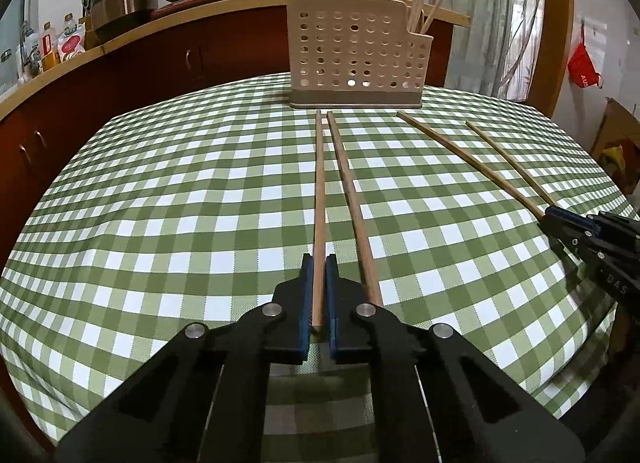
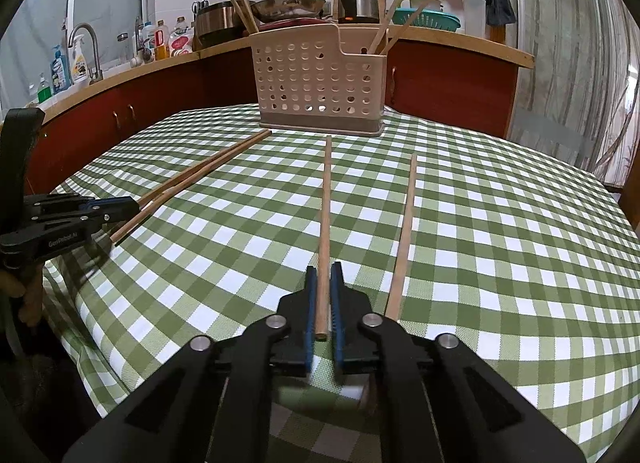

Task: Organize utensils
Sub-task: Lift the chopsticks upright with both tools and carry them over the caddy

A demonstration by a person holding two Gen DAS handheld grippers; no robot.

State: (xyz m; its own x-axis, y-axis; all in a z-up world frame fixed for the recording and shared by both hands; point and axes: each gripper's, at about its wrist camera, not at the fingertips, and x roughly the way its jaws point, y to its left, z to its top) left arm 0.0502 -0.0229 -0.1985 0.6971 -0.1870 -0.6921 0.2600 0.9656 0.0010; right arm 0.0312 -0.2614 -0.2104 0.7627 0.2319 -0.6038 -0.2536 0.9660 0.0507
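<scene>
Chopsticks (image 1: pixel 318 203): four slim wooden sticks, pointing toward twelve o'clock.
Left gripper (image 1: pixel 319 263): clamped on one.
Right gripper (image 2: pixel 325 269): clamped on another (image 2: pixel 325 223).
Tablecloth (image 1: pixel 180 203): green gingham; kitchen counter (image 1: pixel 120 43) behind.

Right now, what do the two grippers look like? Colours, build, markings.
Both match: matte black angular linkage arms with triangular cut-outs, round silver pivot pins, and blue ribbed pads on the fingers. The left gripper carries white "GenRobot.AI" lettering on its side, seen from the right wrist. The right gripper shows partial white lettering, unreadable. No cables or sleeves visible.
</scene>
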